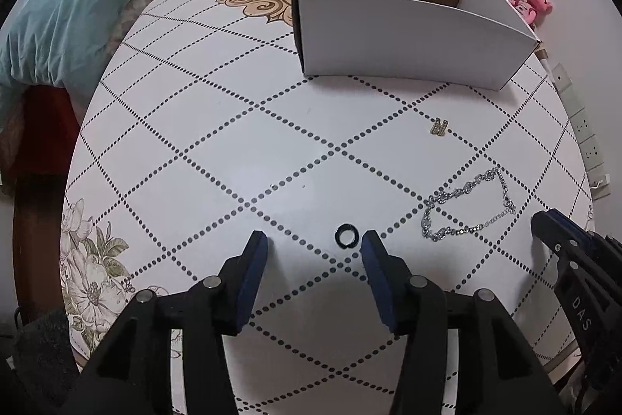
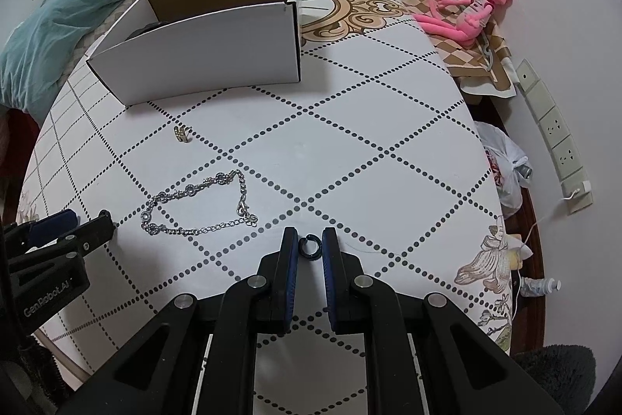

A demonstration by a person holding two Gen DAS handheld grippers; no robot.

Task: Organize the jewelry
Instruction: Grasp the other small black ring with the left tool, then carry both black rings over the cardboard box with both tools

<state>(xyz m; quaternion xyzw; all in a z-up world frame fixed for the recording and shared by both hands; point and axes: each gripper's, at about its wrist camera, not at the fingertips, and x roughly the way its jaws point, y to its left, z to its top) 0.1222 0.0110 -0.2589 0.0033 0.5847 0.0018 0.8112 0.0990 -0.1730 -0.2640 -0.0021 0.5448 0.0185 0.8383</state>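
In the left wrist view a small black ring (image 1: 347,235) lies on the table between my open left gripper's (image 1: 314,247) fingertips, nearer the right one. In the right wrist view my right gripper (image 2: 310,244) is nearly closed around another black ring (image 2: 310,246), its pads touching or almost touching the ring. A silver chain bracelet (image 1: 468,207) lies between the two grippers, also in the right wrist view (image 2: 200,205). A small gold H-shaped piece (image 1: 439,126) (image 2: 181,134) lies nearer the white cardboard box (image 1: 408,41) (image 2: 202,53), which holds a dark item.
The round table (image 1: 233,142) has a dotted diamond pattern. A bed with a teal quilt (image 1: 70,6) is at the left. A pink plush toy (image 2: 466,14), a plastic bag (image 2: 505,166) and wall sockets (image 2: 556,139) are at the right.
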